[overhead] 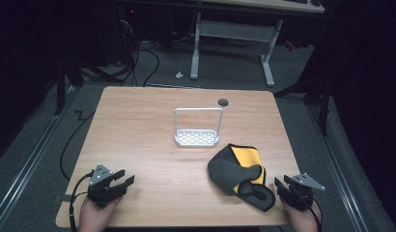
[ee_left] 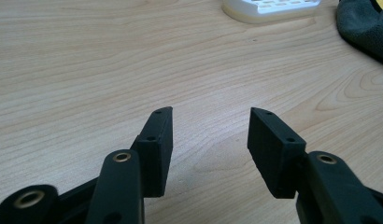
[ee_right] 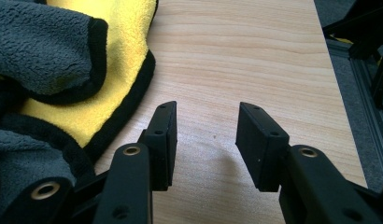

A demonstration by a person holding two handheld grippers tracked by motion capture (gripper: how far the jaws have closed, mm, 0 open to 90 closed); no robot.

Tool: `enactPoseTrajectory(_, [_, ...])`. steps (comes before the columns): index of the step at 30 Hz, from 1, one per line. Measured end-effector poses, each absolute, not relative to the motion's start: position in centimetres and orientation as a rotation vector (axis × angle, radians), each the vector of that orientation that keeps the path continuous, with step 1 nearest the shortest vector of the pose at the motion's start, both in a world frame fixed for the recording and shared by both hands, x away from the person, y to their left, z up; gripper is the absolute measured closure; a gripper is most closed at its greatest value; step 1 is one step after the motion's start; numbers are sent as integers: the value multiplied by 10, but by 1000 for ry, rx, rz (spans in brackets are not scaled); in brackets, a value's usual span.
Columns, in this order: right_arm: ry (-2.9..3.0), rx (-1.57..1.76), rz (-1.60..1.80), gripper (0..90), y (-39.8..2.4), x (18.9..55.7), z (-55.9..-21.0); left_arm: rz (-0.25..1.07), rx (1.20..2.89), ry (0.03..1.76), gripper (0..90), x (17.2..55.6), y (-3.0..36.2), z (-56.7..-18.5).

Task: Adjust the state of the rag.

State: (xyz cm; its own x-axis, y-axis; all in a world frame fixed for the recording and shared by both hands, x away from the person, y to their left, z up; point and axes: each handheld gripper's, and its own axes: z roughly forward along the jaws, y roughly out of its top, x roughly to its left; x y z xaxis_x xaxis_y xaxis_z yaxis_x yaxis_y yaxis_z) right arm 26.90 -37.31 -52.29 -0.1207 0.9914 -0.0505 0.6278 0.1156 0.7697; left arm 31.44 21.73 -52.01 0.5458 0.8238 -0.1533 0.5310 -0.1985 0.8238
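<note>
Item one: your left gripper [overhead: 122, 180] sat near the front left corner of the wooden table [overhead: 138, 125], held in your left hand [overhead: 92, 217]. Its jaws stood apart with bare wood between them, grasping nothing; in the left gripper view [ee_left: 211, 122] the same gap showed over the table grain.

Item two: your right gripper [overhead: 279, 184] sat near the front right corner, in your right hand [overhead: 302, 220]. Its jaws were likewise released, with only tabletop between them in the right gripper view [ee_right: 206, 114].

Item three: a grey and yellow microfibre cloth [overhead: 239, 176], black-edged and crumpled, lay on the table's right front part, just beside your right gripper and apart from its jaws. In the right gripper view the cloth [ee_right: 63, 70] lay just left of the left jaw, not between the two.

Item four: a white soap-dish-like rack [overhead: 197, 137] with a slotted base and a tall wire hoop stood near the table's middle, behind the cloth and apart from it.
</note>
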Motion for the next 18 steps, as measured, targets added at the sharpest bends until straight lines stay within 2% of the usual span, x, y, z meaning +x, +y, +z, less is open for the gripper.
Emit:
enactPoseTrajectory(11, [1817,1516,912,572,-357,262,-506,371,1872,1109,494,314,215,-522])
enactPoseTrajectory(16, [1830,1485,969,537,-345,262,-498,366,1868,1113,494,315,215,-523])
enactPoseTrajectory(18, [1851,1473,1020,484,-334,264,-494,369,1874,1110,494,315,214,-523])
